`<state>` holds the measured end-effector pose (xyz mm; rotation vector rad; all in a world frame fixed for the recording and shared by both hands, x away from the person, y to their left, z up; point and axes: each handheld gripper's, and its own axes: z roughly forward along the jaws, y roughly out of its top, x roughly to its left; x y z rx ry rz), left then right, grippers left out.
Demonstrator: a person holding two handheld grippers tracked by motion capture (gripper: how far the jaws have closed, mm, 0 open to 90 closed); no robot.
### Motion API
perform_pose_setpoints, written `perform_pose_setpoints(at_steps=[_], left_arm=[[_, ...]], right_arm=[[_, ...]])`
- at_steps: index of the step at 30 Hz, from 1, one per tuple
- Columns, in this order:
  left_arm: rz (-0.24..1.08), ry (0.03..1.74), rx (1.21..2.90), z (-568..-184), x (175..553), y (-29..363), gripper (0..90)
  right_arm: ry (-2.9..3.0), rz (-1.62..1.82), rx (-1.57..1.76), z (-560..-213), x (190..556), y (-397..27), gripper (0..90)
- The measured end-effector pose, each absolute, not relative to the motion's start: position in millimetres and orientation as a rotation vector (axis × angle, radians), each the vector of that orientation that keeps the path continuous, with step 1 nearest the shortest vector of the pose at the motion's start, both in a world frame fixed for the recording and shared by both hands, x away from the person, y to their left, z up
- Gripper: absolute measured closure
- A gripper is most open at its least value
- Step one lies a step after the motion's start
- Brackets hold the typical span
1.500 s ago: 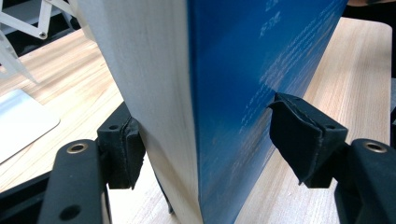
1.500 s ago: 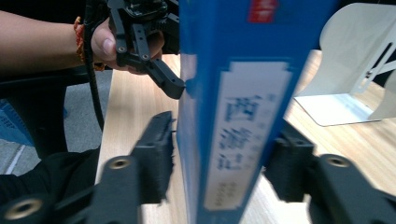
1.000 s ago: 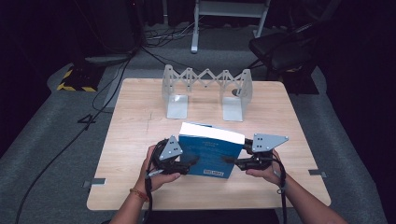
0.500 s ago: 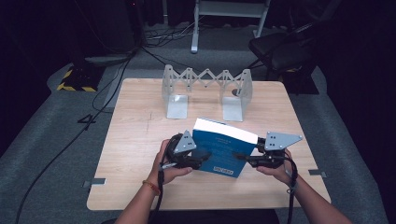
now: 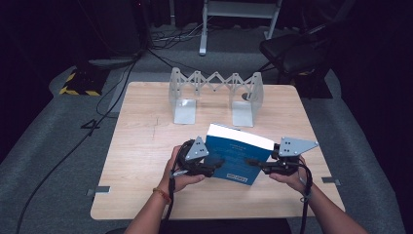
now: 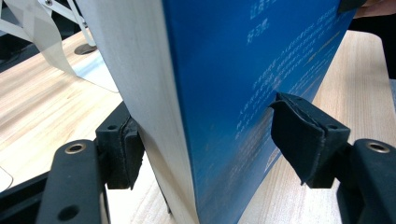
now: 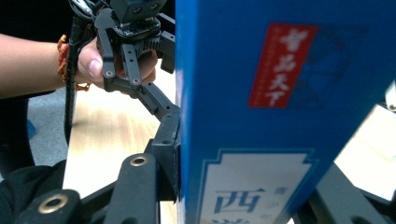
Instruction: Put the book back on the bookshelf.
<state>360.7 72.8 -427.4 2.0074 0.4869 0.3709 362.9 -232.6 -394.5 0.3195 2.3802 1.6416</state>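
A thick blue book with white page edges is held tilted over the front middle of the wooden table. My left gripper is shut on the book's left end; in the left gripper view one pad presses the page side of the book and the other pad presses the blue cover. My right gripper is shut on the right end, across the spine, its left pad flat on the cover. Its jaws have just been opening slightly, with the book still between them.
A grey metal folding book rack stands at the back middle of the table, just beyond the book. Bare wood lies to the left and right of the hands. Cables and a dark chair sit on the floor beyond the table.
Both grippers and the book have shifted to the right along the table's front, and the book has turned a little. The grips look the same.
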Motion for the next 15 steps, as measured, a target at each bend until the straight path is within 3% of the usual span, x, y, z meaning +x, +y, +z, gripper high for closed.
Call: perform_pose_setpoints(at_steps=[6, 15], left_arm=[[0.359, 0.476, 2.009, -427.8, 361.2, 74.8, 30.2], [0.374, 0.537, 2.066, -431.9, 356.7, 84.1, 29.8]], right_arm=[[2.390, 1.638, 0.328, -396.5, 363.6, -226.3, 56.1], [2.384, 1.666, 0.317, -398.9, 362.8, -224.4, 59.9]])
